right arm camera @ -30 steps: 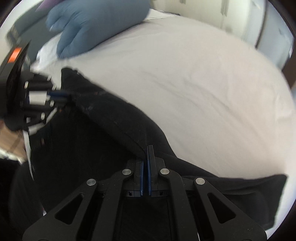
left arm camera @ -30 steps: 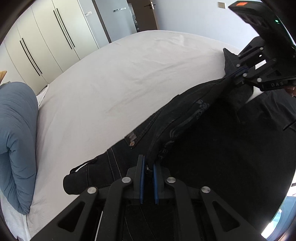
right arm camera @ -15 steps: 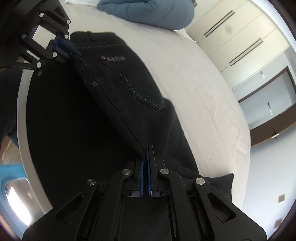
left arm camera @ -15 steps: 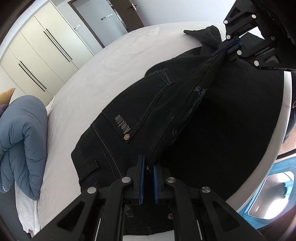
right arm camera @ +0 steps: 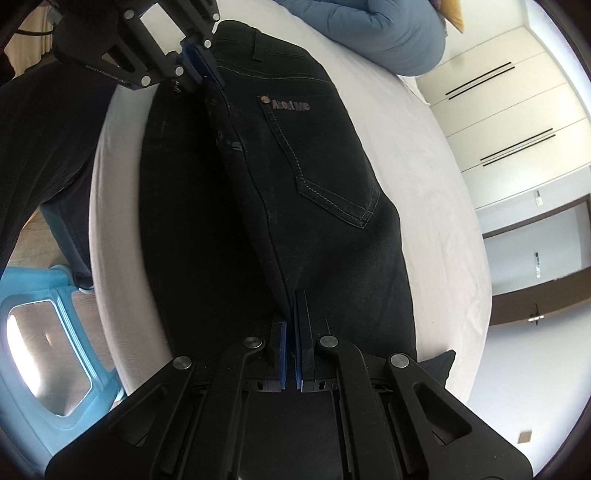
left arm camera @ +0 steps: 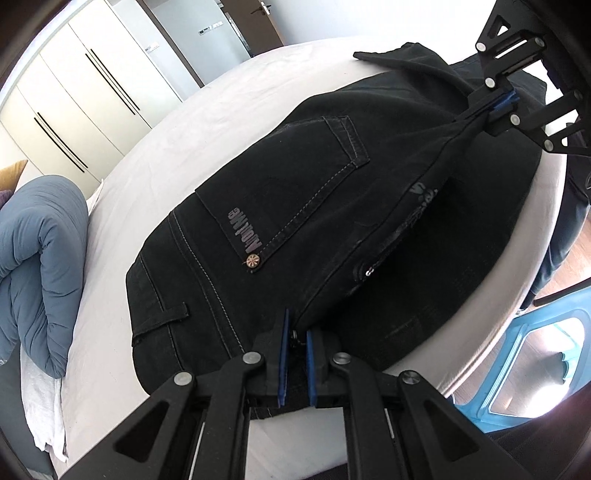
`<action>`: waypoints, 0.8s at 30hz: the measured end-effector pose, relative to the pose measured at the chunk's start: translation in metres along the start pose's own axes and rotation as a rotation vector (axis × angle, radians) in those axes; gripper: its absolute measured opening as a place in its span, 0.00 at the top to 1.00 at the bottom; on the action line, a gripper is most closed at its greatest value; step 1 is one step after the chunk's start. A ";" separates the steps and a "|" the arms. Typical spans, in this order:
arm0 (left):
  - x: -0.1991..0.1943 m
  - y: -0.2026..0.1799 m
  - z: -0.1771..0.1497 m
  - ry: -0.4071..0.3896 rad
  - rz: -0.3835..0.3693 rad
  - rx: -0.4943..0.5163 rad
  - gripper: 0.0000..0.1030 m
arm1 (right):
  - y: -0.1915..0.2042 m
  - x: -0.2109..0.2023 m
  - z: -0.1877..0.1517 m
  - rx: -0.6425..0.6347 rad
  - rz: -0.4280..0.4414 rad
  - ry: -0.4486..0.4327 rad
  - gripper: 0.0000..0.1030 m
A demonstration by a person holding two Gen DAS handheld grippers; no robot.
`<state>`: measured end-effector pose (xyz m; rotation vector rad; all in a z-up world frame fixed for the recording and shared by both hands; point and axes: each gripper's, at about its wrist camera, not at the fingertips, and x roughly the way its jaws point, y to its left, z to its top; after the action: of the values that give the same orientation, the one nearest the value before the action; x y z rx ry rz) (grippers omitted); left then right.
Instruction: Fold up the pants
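Note:
Black pants (left arm camera: 295,192) lie on a white bed (left arm camera: 192,125), back pocket and logo facing up; they also show in the right wrist view (right arm camera: 314,177). My left gripper (left arm camera: 295,332) is shut on a raised fold at the waistband end. My right gripper (right arm camera: 291,325) is shut on the same fold further along the leg. The fold runs taut between the two grippers above the lower layer. The right gripper shows in the left wrist view (left arm camera: 502,103), and the left gripper shows in the right wrist view (right arm camera: 199,66).
A rolled blue duvet (left arm camera: 37,258) lies at the head of the bed, also in the right wrist view (right arm camera: 369,33). A light blue plastic stool (left arm camera: 535,362) stands on the floor beside the bed edge. White wardrobes (left arm camera: 74,110) line the far wall.
Both grippers have lifted the pinched fold and carried it across toward the bed's near edge. The pants now lie spread with the back pocket showing.

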<state>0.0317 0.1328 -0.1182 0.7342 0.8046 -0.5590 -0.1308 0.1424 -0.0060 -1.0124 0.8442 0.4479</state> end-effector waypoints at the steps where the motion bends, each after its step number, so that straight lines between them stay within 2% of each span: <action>1: 0.000 0.001 -0.001 0.000 -0.001 0.001 0.92 | 0.006 -0.001 0.001 -0.003 0.003 0.002 0.98; 6: 0.004 0.008 -0.004 0.002 -0.011 -0.011 0.92 | 0.029 -0.005 0.000 -0.019 0.028 0.013 0.98; 21: 0.021 0.022 -0.006 0.016 -0.017 -0.004 0.92 | 0.034 0.007 -0.007 0.006 0.048 0.020 0.98; 24: 0.024 0.026 -0.009 0.013 -0.027 -0.024 0.87 | 0.037 0.010 -0.011 -0.002 0.056 0.044 0.98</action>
<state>0.0598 0.1517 -0.1321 0.7062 0.8330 -0.5688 -0.1541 0.1498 -0.0377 -1.0048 0.9133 0.4759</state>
